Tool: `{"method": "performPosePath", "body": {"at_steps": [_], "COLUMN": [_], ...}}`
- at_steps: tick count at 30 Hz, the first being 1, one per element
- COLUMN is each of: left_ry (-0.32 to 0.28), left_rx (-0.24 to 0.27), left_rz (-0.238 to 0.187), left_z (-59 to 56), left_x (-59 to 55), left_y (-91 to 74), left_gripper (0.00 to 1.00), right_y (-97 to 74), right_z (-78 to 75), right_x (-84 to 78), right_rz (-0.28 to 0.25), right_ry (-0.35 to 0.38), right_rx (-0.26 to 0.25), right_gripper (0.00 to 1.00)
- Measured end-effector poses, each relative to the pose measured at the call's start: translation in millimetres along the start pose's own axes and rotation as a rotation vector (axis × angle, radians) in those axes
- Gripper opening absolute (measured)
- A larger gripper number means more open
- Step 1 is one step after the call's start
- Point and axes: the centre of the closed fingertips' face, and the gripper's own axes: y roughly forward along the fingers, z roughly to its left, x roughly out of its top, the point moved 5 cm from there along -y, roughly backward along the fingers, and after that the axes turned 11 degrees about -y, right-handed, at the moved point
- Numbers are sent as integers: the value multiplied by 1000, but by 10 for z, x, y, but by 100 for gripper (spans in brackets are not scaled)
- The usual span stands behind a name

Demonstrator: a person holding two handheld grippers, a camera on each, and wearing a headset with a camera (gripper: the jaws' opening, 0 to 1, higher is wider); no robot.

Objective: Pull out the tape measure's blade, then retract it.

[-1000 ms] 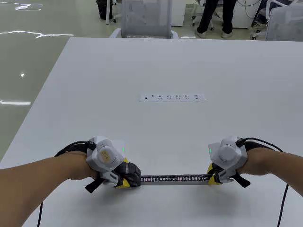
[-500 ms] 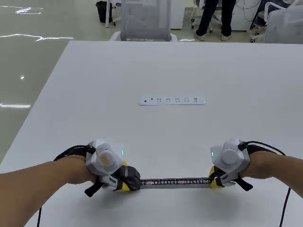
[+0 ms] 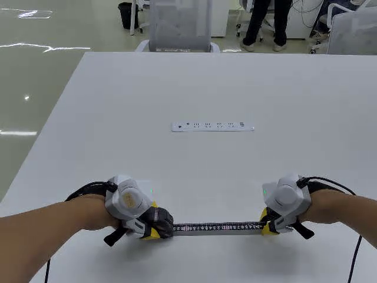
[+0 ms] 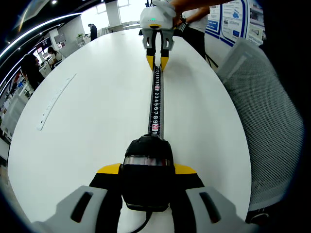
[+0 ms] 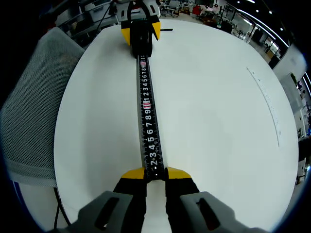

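A black tape measure case (image 4: pixel 147 170) sits clamped between the yellow-tipped jaws of my left gripper (image 4: pixel 147 169), low over the white table near its front edge. In the head view the case (image 3: pixel 158 223) is at the left, held by the left gripper (image 3: pixel 154 227). Its blade (image 3: pixel 217 227) runs out flat to the right across the table. My right gripper (image 3: pixel 268 228) is shut on the blade's end. The right gripper view shows the blade (image 5: pixel 147 116) with its numbers stretching away from the right gripper (image 5: pixel 155 173) to the case (image 5: pixel 140 39).
A white power strip (image 3: pixel 212 126) lies in the middle of the table (image 3: pixel 194 88). A mesh chair (image 3: pixel 179 23) stands beyond the far edge, with a person's legs (image 3: pixel 268 20) behind it. A grey mesh chair back (image 4: pixel 265 107) is close beside the table's near edge.
The blade's visible length between the grippers stays about the same. The head camera tilted slightly, shifting the scene down a little.
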Motion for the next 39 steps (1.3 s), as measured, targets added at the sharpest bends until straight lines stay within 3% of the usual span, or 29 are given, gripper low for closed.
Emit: {"method": "performPosePath", "body": {"at_steps": [18,27,28,29,30,32,36,39], "left_ry": [4,39,32,-36,-55,-84,-122,-195], "left_rx": [1,-2,-5,-17,-27,-31,1,17], "left_rz": [3,52,49,28,18,-3,-19,-42], "left_z": [-2,-7,-3,-19,-13,-2,43,50], "left_x": [5,14,22,34,31,24,-16,-92], "left_y": [0,7,1,-5,-3,-30,-107,-174], "left_gripper": [34,35,35,36,39,52,61,68], "right_y": [9,-22,-26,-34,-43,-74,-132,-168], "right_z": [-17,-56,-59,-62,-62,-47,-36,-7], "right_x": [10,-20,-20,-19,-16,-1,14,0], "right_rz": [-6,-2,-3,-6,-8,-17,-37,-47], "right_ry": [12,34,37,42,46,76,97,121], "right_rx": [-17,-54,-56,-57,-58,-53,-61,-64], "right_gripper": [17,26,26,26,27,28,34,35]}}
